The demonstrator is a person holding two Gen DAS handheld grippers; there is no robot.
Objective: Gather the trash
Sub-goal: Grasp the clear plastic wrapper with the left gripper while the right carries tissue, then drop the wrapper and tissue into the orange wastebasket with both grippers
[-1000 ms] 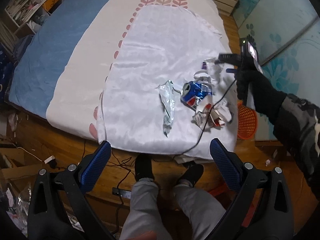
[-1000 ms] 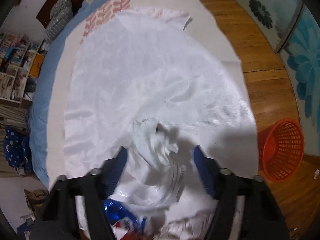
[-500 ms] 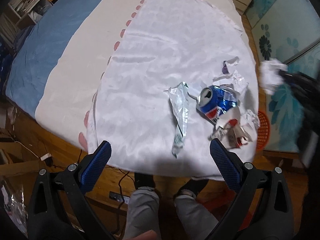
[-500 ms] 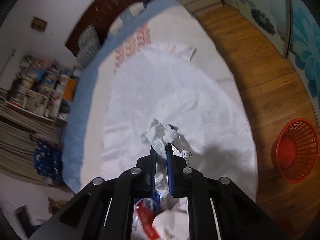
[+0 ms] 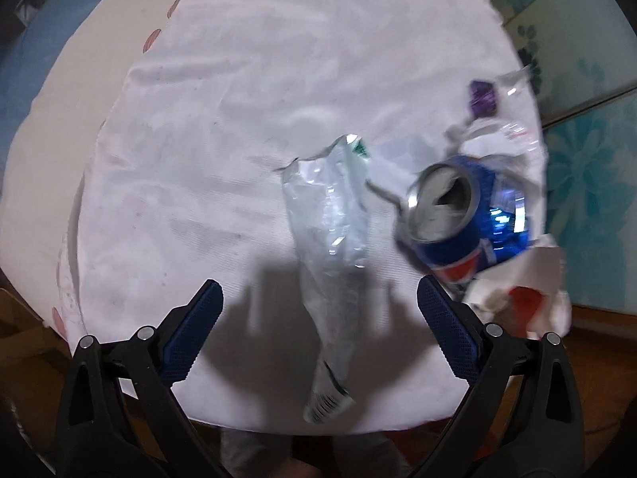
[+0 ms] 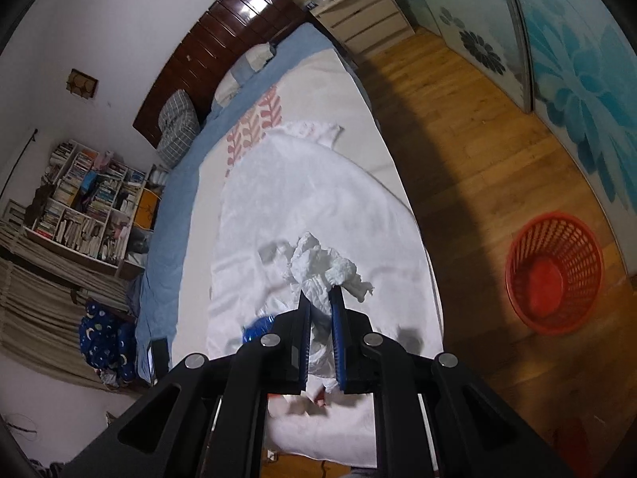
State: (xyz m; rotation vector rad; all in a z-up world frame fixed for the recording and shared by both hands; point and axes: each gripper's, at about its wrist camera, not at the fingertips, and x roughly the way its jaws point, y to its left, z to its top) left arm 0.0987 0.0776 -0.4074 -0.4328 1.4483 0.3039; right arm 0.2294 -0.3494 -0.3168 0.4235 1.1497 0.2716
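Glossy metal can [image 5: 466,215], crinkled shiny plastic wrapper [image 5: 330,231], matt white cloth [image 5: 247,99]

Red, white and blue Pepsi globe emblem on the crushed blue can [image 5: 469,223], barcode stripes on the silver wrapper's [image 5: 330,239] lower end, no readable words

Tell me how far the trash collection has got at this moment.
Early. Nothing shows inside the red basket yet. In hand: the right gripper is shut on a crumpled tissue, lifted above the bed. Left: the silver wrapper, blue can, clear plastic and red-and-white paper lie on the white cloth; the left gripper is open above the wrapper.
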